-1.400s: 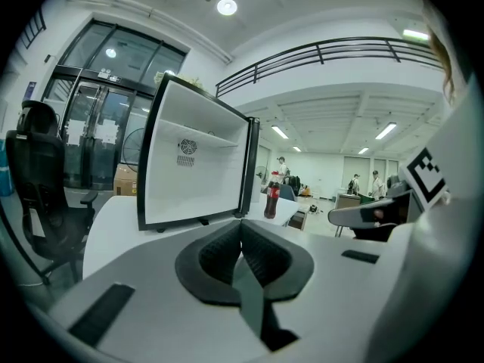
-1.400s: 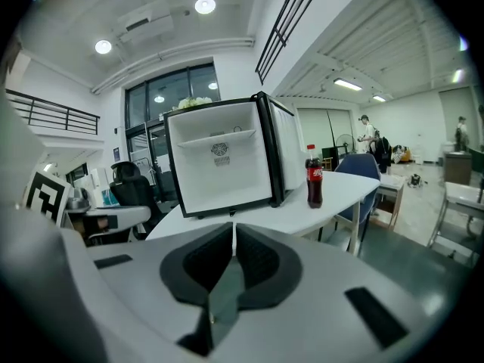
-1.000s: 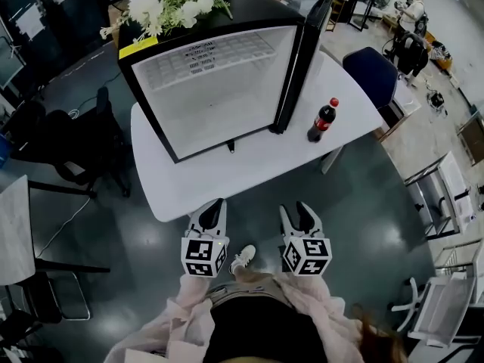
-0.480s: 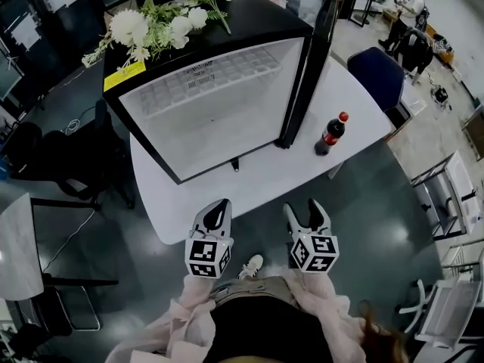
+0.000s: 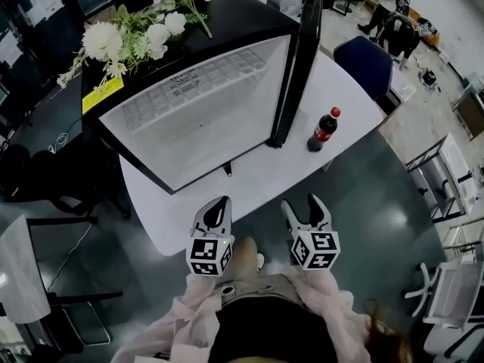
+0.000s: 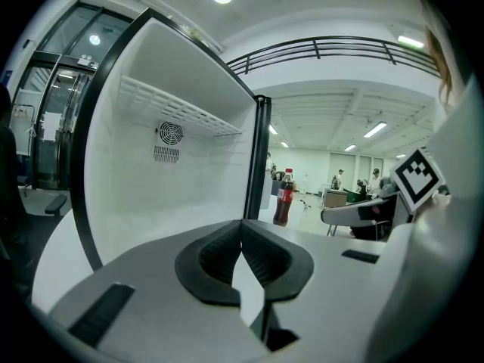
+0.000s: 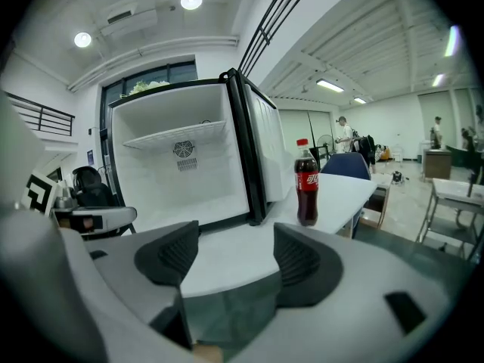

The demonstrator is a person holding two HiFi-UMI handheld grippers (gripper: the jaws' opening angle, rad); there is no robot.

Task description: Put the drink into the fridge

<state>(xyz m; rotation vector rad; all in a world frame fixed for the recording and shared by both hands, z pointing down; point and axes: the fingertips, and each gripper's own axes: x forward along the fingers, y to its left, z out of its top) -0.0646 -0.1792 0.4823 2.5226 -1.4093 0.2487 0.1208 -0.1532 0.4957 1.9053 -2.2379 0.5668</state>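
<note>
the right gripper [image 5: 304, 206] has just been opening its jaws; they stand apart, empty. the left gripper [image 5: 219, 204] has its jaws together. both are closer to the white table [image 5: 249, 181] than a second ago. on it the cola bottle [image 5: 324, 127] stands upright, just right of the open fridge [image 5: 197, 108]; a blue chair [image 5: 367, 63] is beyond.

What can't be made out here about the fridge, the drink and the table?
Fridge floor: left gripper view, covered by the body of the left gripper.
Door inner face: head view, seen edge-on.
Bottle label print: too small in every view.
Table behind the fridge: head view, hidden by the fridge.
</note>
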